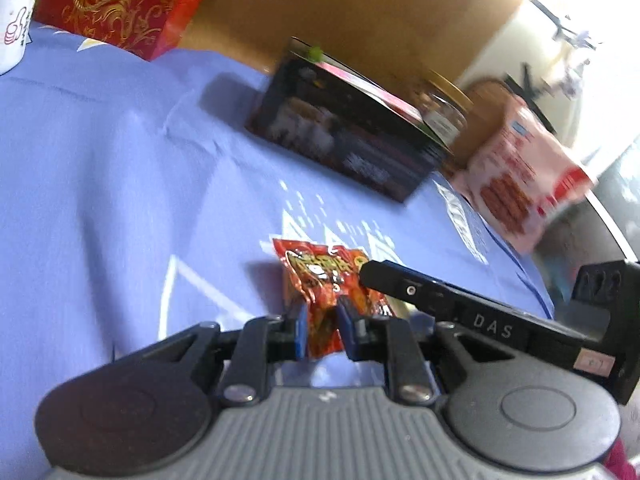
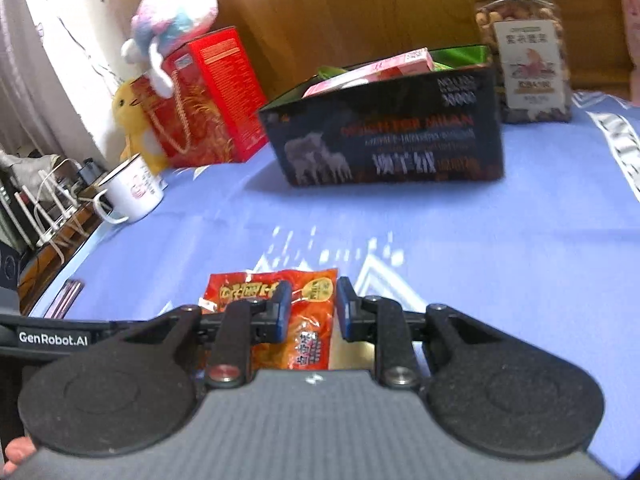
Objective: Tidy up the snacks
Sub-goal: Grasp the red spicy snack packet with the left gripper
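Note:
A red-orange snack packet point(image 1: 326, 280) lies on the blue cloth in the left wrist view. My left gripper point(image 1: 322, 330) has its blue pads closed on the packet's near end. The right gripper's finger point(image 1: 404, 280) lies across the packet's right side. In the right wrist view my right gripper point(image 2: 312, 312) is open, its pads either side of the same packet point(image 2: 308, 320), low over the cloth. A black open-top box point(image 2: 384, 128) with pink and green packages inside stands behind; it also shows in the left wrist view point(image 1: 348, 136).
A nut jar point(image 2: 520, 48) stands at the back right. A red gift bag point(image 2: 204, 100), plush toys point(image 2: 176, 16) and a white mug point(image 2: 132, 188) are at the left. A pink-white snack bag point(image 1: 520, 168) lies at the table's right edge. Wooden wall behind.

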Action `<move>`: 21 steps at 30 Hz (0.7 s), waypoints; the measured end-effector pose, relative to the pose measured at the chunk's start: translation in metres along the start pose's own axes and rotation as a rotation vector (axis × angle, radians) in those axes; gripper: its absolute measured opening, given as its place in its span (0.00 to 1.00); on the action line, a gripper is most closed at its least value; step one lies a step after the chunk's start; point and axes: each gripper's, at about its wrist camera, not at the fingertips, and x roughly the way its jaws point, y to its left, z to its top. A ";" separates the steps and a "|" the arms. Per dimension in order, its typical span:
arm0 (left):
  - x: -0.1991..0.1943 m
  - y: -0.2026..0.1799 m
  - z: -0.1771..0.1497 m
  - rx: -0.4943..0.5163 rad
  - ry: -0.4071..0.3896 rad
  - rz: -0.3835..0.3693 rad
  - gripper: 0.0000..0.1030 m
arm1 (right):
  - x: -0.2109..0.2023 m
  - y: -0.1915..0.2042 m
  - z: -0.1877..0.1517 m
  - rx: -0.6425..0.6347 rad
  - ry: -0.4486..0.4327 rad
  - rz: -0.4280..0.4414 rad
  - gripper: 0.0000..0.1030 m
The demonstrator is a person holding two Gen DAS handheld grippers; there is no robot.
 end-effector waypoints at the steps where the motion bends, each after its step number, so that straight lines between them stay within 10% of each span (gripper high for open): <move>1: -0.005 -0.004 -0.009 0.014 0.014 -0.008 0.16 | -0.009 0.003 -0.008 0.000 -0.004 -0.002 0.26; 21: -0.067 -0.011 -0.105 0.092 0.085 -0.165 0.14 | -0.123 0.001 -0.115 0.324 -0.055 0.126 0.26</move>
